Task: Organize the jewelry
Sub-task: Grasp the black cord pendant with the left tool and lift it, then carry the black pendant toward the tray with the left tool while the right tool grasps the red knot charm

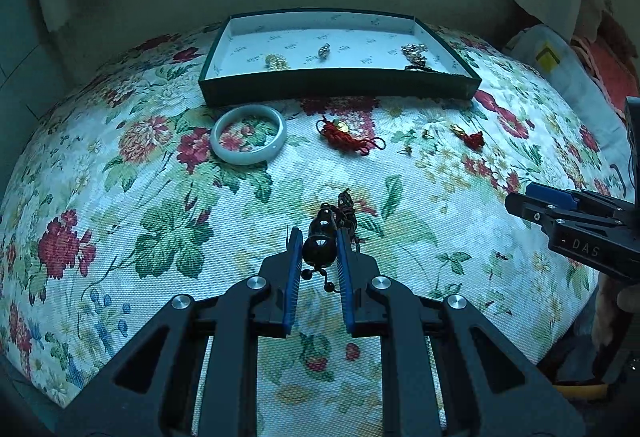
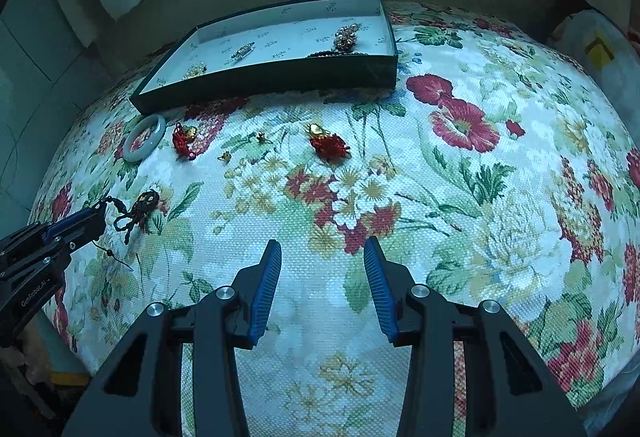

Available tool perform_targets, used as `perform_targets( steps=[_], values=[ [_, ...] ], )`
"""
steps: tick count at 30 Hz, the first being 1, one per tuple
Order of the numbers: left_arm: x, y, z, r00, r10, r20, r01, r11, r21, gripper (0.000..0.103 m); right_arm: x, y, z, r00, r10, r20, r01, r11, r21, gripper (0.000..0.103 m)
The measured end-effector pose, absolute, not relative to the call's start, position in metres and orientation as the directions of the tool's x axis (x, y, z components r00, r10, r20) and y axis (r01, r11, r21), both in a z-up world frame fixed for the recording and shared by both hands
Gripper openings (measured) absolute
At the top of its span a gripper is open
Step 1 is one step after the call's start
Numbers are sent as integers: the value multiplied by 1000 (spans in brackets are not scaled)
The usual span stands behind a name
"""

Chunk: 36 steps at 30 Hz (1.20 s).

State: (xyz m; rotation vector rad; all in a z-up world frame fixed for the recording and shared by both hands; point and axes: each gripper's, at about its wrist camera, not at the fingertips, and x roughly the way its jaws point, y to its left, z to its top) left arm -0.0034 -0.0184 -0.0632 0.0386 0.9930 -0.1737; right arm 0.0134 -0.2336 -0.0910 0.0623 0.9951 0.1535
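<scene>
My left gripper [image 1: 319,237] is shut on a black gourd pendant [image 1: 319,243] whose dark knotted cord [image 1: 347,213] trails on the floral cloth; the cord also shows in the right wrist view [image 2: 140,211]. My right gripper [image 2: 322,249] is open and empty above the cloth, to the right of the left one. A dark green tray [image 1: 340,85] at the back holds several jewelry pieces. In front of it lie a pale jade bangle [image 1: 249,134], a red-tasselled gold charm [image 1: 346,135], a second red-tasselled charm [image 1: 470,136] and small gold earrings [image 1: 427,135].
The floral tablecloth [image 2: 460,197] covers the round table. A wall and white fabric stand behind the tray. A plastic bag [image 1: 560,65] lies at the back right, beside the table edge.
</scene>
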Motion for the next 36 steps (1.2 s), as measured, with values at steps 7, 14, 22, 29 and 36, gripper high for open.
perform_targets(
  steps=[7,14,22,29,36],
  values=[
    [5,4,-66,532,-113,-839,120,991,-57,17,40,-221,-86,552,147,-821,-117,988,98,44],
    [10,13,-62,541,-109,-834,105,993,-62,17,60,-221,-88,560,135,-817,-101,990,94,44],
    [15,17,-65,535,-110,-837,97,993,-68,17,80,-216,-91,566,116,-816,-107,992,67,42],
    [17,20,-70,531,-113,-840,95,993,-73,17,84,-217,-101,552,100,-828,-98,994,55,22],
    [21,26,-71,529,-114,-841,87,993,-80,17,78,-221,-101,557,102,-824,-91,994,61,13]
  ],
)
